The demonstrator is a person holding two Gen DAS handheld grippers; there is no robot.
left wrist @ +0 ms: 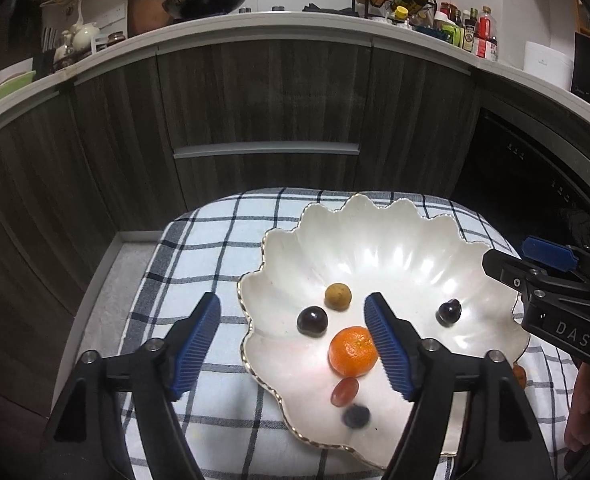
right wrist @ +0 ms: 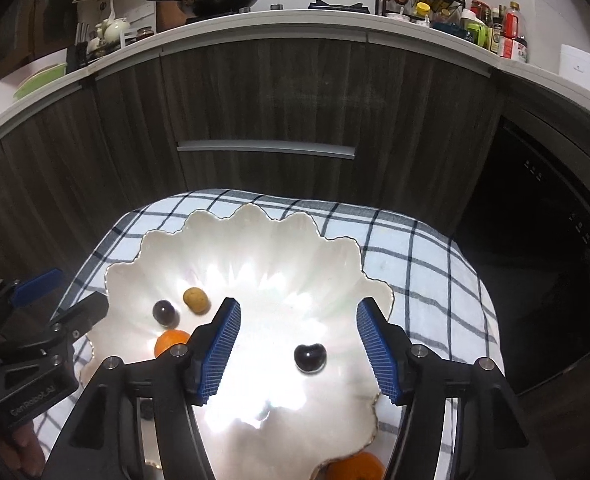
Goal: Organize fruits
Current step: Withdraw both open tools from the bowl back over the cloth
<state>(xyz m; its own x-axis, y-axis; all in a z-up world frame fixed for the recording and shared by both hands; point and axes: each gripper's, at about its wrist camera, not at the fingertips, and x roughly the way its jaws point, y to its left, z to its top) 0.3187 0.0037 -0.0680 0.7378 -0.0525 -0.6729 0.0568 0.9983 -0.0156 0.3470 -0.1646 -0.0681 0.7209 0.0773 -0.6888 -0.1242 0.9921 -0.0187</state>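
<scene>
1. Left wrist view is showing the left gripper (left wrist: 293,344) hanging over the near-left part of the shell-shaped dish (left wrist: 395,240), its blue fingers (left wrist: 199,340) spread wide and pressing on nothing.
2. Inside the dish, going left to right, a dark cherry (left wrist: 312,322) is sitting by the left rim, a small tan fruit (left wrist: 338,297) just behind it, then a mandarin (left wrist: 353,351) lying right beside the inner finger; whether they are touching I cannot tell. A red grape (left wrist: 344,391) and a blueberry (left wrist: 356,416) are lying just in front of the mandarin.
3. Further right, a second cherry (right wrist: 310,358) is resting alone between the fingers of the right gripper (right wrist: 299,348), which are standing open with clear gaps on both sides.
4. At the bottom edge of the right wrist view, another orange fruit (right wrist: 355,468) is peeking out just beyond the dish rim, on the checked cloth (right wrist: 415,248) covering the counter.
5. Handling, as a judgement: all the fruits are looking light, round and prone to rolling on the glossy dish. The cherries, grape and blueberry are probably soft and smooth-skinned, so a gentle squeeze across the widest part is suiting them; the mandarin is likely firmer and grippier, best taken across its middle.
6. The dish is looking rigid and breakable, so the fingers are best kept off its scalloped rim.
</scene>
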